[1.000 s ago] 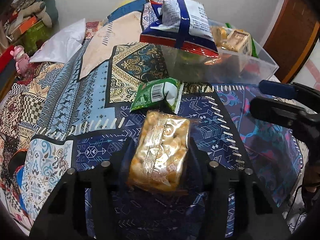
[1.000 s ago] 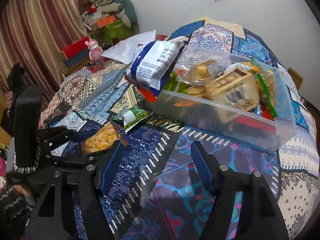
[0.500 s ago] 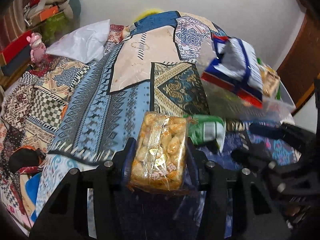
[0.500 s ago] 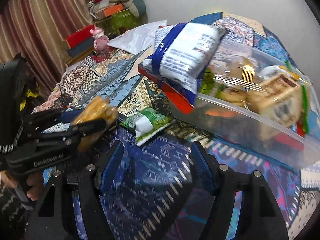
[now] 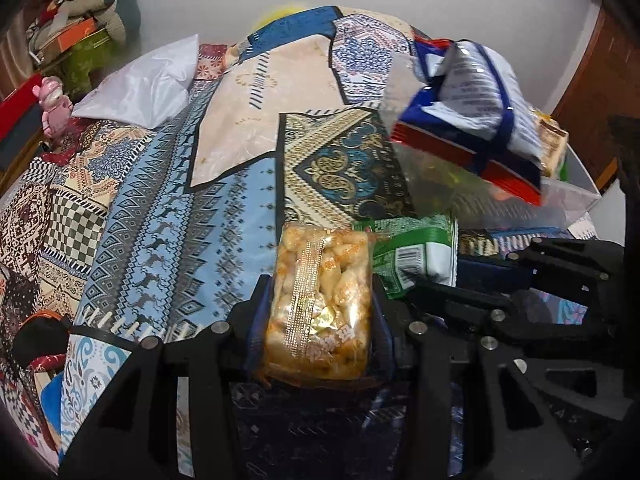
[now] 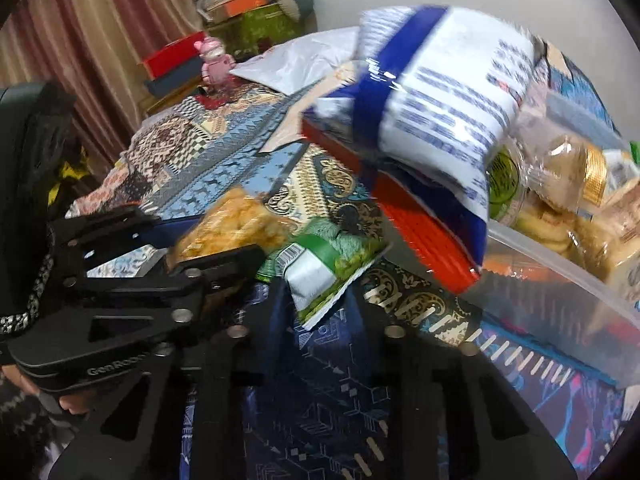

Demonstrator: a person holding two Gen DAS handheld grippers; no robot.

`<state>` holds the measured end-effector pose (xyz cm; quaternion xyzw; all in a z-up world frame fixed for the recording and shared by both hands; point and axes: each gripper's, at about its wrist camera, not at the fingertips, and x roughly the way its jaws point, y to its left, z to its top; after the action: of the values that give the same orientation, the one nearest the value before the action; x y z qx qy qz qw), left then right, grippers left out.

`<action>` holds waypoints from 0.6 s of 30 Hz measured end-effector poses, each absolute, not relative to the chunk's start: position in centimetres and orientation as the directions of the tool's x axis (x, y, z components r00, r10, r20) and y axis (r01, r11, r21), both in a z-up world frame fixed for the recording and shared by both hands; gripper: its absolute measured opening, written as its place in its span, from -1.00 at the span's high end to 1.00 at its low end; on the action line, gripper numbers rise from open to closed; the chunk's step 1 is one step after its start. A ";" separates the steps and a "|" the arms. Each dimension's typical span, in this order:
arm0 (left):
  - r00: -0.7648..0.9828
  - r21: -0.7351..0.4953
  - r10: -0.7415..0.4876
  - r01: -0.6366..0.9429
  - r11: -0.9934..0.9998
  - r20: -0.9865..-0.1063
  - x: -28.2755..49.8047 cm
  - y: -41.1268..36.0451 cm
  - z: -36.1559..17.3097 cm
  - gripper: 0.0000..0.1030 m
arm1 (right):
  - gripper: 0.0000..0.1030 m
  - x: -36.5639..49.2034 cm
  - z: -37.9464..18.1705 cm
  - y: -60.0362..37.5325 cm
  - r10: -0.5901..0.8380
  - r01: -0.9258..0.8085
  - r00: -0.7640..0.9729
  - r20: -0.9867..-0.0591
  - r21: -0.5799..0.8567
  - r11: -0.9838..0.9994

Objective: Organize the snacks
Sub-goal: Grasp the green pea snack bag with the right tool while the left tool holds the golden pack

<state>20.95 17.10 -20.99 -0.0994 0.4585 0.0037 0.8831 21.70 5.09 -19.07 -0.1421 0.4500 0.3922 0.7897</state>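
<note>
The left gripper (image 5: 320,304) clenches the golden snack pack (image 5: 320,300) above the bed (image 5: 168,220); the right gripper (image 6: 316,300), jaws released, straddles the green packet (image 6: 320,276). The blue-and-white bag (image 6: 432,120) overhanging the clear bin (image 6: 560,284) could slip if nudged.

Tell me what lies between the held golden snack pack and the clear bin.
The green snack packet lies on the quilt between the golden snack pack and the clear bin, clearest in the right wrist view.

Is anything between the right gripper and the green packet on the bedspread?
Nothing visible. The green packet lies just ahead of the open right gripper, its near corner already between the fingers. The left gripper, shut on the yellow snack pack, sits close beside it.
</note>
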 end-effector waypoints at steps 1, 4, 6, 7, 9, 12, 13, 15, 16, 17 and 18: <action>0.579 -0.181 -0.097 -0.090 0.979 -0.809 20.9 16.9 -20.9 0.13 | 0.60 21.3 -18.8 4.9 0.489 -0.753 0.300 -0.819 0.111 0.649; 0.584 -0.195 -0.121 -0.066 0.978 -0.803 20.2 15.8 -20.3 0.13 | 0.60 20.6 -18.0 3.8 0.492 -0.761 0.314 -0.812 0.095 0.642; 0.588 -0.190 -0.127 -0.047 0.981 -0.799 19.8 14.7 -19.9 0.13 | 0.60 20.0 -17.4 2.7 0.497 -0.764 0.315 -0.808 0.094 0.639; 0.591 -0.188 -0.132 -0.034 0.982 -0.796 19.5 14.0 -19.6 0.13 | 0.60 19.7 -17.2 2.2 0.496 -0.764 0.320 -0.807 0.090 0.639; 0.594 -0.182 -0.146 0.000 0.983 -0.791 18.9 12.4 -19.1 0.13 | 0.60 18.9 -16.7 0.8 0.496 -0.762 0.334 -0.801 0.080 0.642; 0.597 -0.162 -0.162 0.054 0.985 -0.786 18.2 9.7 -18.5 0.13 | 0.60 17.8 -16.3 -1.7 0.499 -0.750 0.348 -0.794 0.084 0.656; 0.596 -0.155 -0.167 0.071 0.985 -0.786 18.0 8.8 -18.4 0.13 | 0.60 17.6 -16.2 -2.1 0.494 -0.747 0.351 -0.795 0.081 0.660; 0.589 -0.155 -0.185 0.100 0.983 -0.787 17.7 7.1 -18.2 0.13 | 0.60 17.2 -16.2 -3.3 0.485 -0.735 0.356 -0.799 0.081 0.674; 0.585 -0.158 -0.194 0.111 0.981 -0.787 17.6 6.4 -18.2 0.13 | 0.60 17.2 -16.3 -3.6 0.481 -0.727 0.353 -0.803 0.088 0.681; 0.582 -0.161 -0.202 0.121 0.979 -0.788 17.5 5.7 -18.2 0.13 | 0.60 17.1 -16.4 -4.5 0.477 -0.718 0.348 -0.807 0.097 0.689; 0.580 -0.161 -0.207 0.130 0.978 -0.788 17.3 5.2 -18.1 0.13 | 0.60 17.1 -16.5 -5.3 0.472 -0.708 0.346 -0.811 0.105 0.699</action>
<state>17.28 5.21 -18.12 -0.0430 0.4482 -0.0947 0.8879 17.11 -5.30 -16.48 -0.1337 0.4406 0.3644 0.8094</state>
